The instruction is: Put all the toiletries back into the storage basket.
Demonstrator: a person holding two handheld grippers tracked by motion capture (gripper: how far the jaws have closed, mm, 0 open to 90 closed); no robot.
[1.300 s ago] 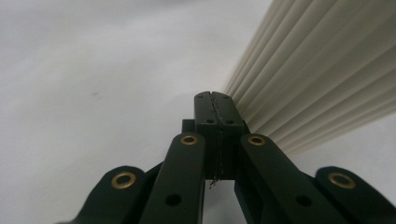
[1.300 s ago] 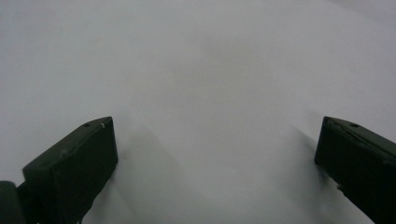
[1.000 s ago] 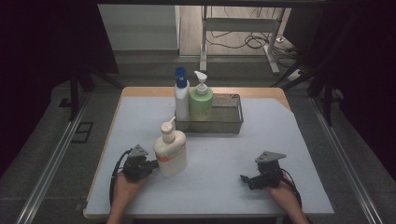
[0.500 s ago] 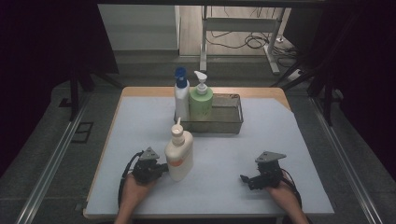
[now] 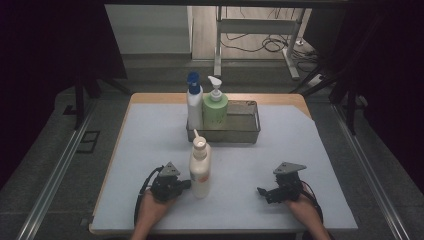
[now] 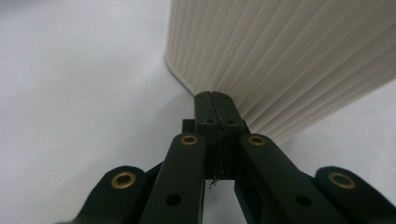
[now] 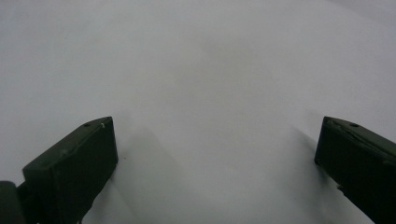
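Note:
A cream pump bottle (image 5: 200, 167) stands upright on the white table top (image 5: 150, 135), in front of the tray. My left gripper (image 5: 187, 184) lies low at the bottle's left side, its jaws shut with nothing between them. In the left gripper view the closed tips (image 6: 212, 95) touch the ribbed base of the cream bottle (image 6: 289, 56). My right gripper (image 5: 261, 191) rests near the front right of the table, apart from the bottle. Its jaws stand wide open over bare table (image 7: 215, 140).
A metal tray (image 5: 256, 121) stands at the back middle of the table. In its left end are a white bottle with a blue cap (image 5: 194, 102) and a green pump bottle (image 5: 215, 107). The table's front edge runs just behind both hands.
The left gripper has slid to the right with its closed tips against the cream bottle. The bottle has moved right with it and turned. The right gripper has stayed put.

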